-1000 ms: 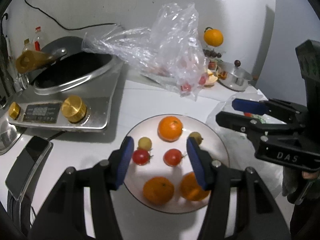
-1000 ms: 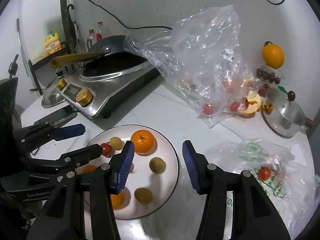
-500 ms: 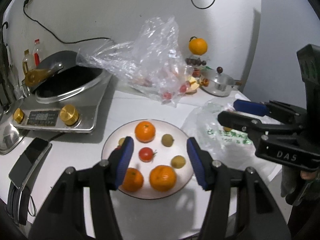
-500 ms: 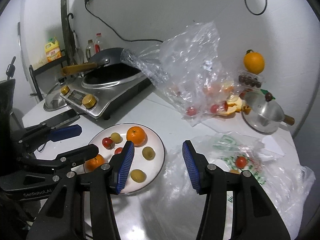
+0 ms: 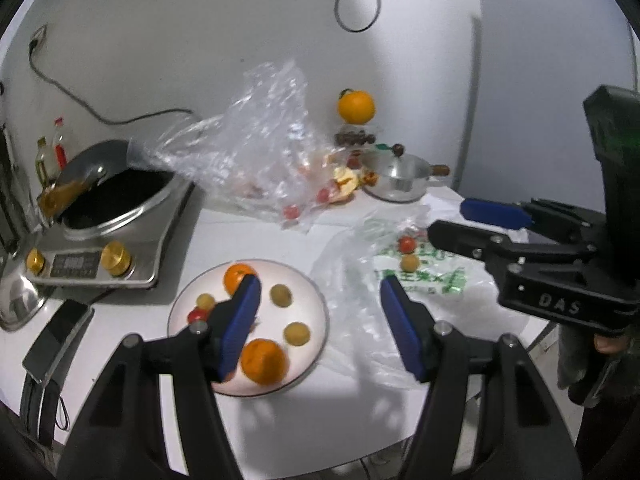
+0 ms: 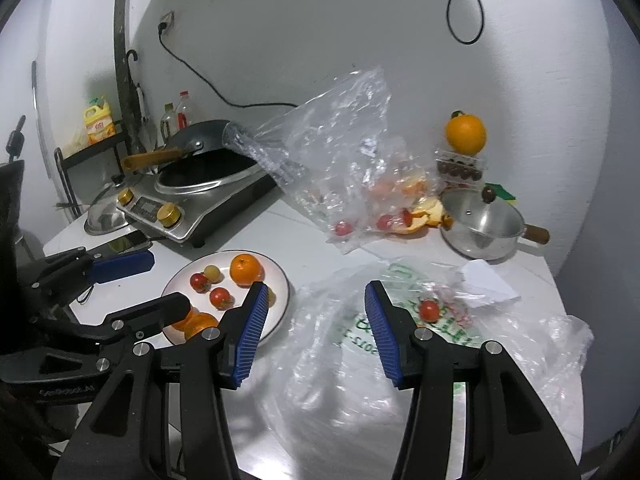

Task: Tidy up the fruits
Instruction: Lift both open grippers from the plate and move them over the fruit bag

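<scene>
Plate (image 5: 316,300) of fruit lies left of both open, empty jaws.

white plate (image 5: 316,304) carrying orange tangerines (image 5: 264,361), red cherry tomatoes (image 6: 221,297) and yellow-green little fruits (image 5: 297,333). at three o'clock of it, a clear bag (image 6: 400,344) printed with green lettering, a red tomato (image 6: 429,310) showing inside. blue ribbed pads on black frames for the left gripper (image 5: 320,322) and the right gripper (image 6: 314,330). at eleven o'clock, a silver cooker (image 5: 120,240) with gold knobs (image 5: 115,257) and a black wok (image 6: 208,160). at one o'clock, a bright orange (image 6: 466,134) above a shiny silver pot (image 6: 482,224) with a brown handle. white table (image 5: 248,240).
</scene>
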`<state>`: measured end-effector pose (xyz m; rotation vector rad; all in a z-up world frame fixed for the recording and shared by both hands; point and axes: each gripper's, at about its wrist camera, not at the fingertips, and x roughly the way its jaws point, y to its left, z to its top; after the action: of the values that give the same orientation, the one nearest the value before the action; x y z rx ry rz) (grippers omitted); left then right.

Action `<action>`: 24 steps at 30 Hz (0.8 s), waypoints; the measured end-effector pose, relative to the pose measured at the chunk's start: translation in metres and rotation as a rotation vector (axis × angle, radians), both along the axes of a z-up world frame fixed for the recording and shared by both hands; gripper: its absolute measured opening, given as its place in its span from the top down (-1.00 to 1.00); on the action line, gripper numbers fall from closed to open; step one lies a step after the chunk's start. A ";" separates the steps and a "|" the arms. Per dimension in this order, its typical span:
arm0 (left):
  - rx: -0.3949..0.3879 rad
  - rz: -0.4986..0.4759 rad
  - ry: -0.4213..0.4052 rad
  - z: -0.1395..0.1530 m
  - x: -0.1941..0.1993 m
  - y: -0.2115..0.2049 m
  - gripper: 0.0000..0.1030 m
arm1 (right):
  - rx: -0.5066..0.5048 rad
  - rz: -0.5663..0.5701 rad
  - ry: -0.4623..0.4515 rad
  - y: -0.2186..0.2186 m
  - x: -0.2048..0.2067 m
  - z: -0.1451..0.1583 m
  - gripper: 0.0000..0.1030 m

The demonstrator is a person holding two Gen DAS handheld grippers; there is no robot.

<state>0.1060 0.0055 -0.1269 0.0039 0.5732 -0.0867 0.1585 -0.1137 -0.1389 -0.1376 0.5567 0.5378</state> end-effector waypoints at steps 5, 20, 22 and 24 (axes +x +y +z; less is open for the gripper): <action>0.012 -0.019 -0.013 0.007 -0.004 -0.019 -0.24 | 0.018 -0.022 -0.013 -0.020 -0.003 0.004 -0.03; 0.012 -0.092 -0.021 0.010 0.003 -0.071 -0.24 | 0.039 -0.100 -0.041 -0.083 -0.012 0.007 -0.03; 0.011 -0.097 -0.020 0.010 0.006 -0.075 -0.24 | 0.042 -0.113 -0.040 -0.091 -0.011 0.007 -0.03; 0.002 -0.098 -0.014 0.008 0.010 -0.078 -0.24 | 0.043 -0.121 -0.040 -0.097 -0.010 0.006 -0.03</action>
<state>0.1162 -0.0723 -0.1190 0.0342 0.5594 -0.1812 0.1483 -0.2108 -0.1327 -0.0732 0.5107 0.4278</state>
